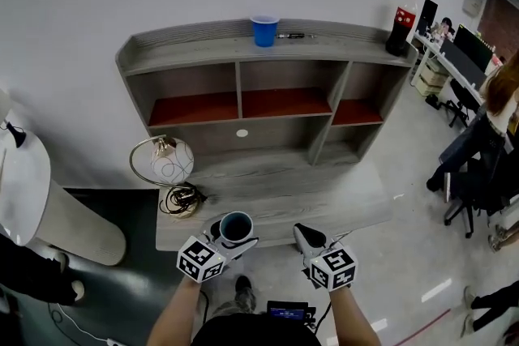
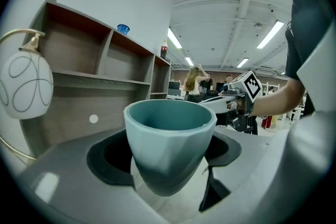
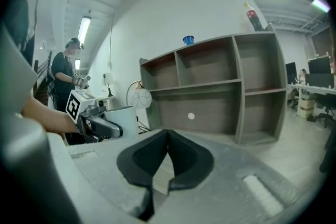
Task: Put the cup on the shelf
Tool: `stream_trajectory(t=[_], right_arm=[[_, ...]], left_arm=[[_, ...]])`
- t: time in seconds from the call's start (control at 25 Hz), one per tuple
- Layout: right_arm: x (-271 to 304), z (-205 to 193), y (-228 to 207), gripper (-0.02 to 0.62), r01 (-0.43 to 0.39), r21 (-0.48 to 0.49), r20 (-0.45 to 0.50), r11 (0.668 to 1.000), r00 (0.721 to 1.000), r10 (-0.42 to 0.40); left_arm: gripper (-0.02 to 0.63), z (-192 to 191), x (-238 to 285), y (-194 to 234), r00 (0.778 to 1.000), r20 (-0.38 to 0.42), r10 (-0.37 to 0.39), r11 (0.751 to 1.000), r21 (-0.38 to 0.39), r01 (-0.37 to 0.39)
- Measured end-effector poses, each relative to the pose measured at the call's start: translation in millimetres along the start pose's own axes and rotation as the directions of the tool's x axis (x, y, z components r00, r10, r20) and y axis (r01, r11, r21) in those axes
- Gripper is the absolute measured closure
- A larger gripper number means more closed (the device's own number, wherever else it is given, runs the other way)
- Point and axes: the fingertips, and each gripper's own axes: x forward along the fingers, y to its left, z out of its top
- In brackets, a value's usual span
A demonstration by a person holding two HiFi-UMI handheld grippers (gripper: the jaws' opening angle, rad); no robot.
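A teal cup (image 1: pixel 236 228) sits upright between the jaws of my left gripper (image 1: pixel 233 239), low in the head view in front of the grey shelf unit (image 1: pixel 268 53). In the left gripper view the cup (image 2: pixel 170 139) fills the middle, with the jaws pressed on both its sides. My right gripper (image 1: pixel 303 237) hovers just right of it, apart from the cup. Its fingertips (image 3: pixel 168 134) touch each other with nothing between them. The right gripper view also shows the cup (image 3: pixel 124 119) at the left.
A blue cup (image 1: pixel 264 30) and a pen (image 1: pixel 292 36) lie on the unit's top board, with a cola bottle (image 1: pixel 401 28) at its right end. A globe lamp (image 1: pixel 170 162) and coiled cable (image 1: pixel 182 199) occupy the base's left. Office desks and a person (image 1: pixel 495 126) are at right.
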Motion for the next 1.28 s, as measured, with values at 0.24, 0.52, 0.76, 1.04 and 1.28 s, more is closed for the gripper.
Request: stream_trajectory(t=[0.24,0.52,0.76,1.04,1.28], right_arm=[[51,20,-19,0.592,0.025,0.005,0.000,1.000,1.000,-0.025],[77,19,-33,0.592,0.054,0.030,-0.021,0.998,0.998,-0.054],[88,20,-48,0.592,0.044,0.032,-0.036,0.999,0.998,-0.042],[101,31,-65,0.592,-0.005,0.016,-0.036,1.000,0.999,0.006],[112,45,-69,0.592,-0.048,-0.003,-0.021,0.999,0.999,0.048]], left_arm=[[0.212,12,24,53,1.000,-0.006,-0.030,0.999,0.015,0.030],[0.212,17,43,83,0.999,-0.008,-0.052,0.999,0.016,0.052],[0.212,14,59,94,0.999,-0.012,-0.039,0.999,-0.010,0.039],[0.212,20,75,97,1.000,-0.011,0.001,1.000,-0.023,-0.001],[0.210,27,82,98,1.000,-0.014,0.023,1.000,-0.018,-0.023]])
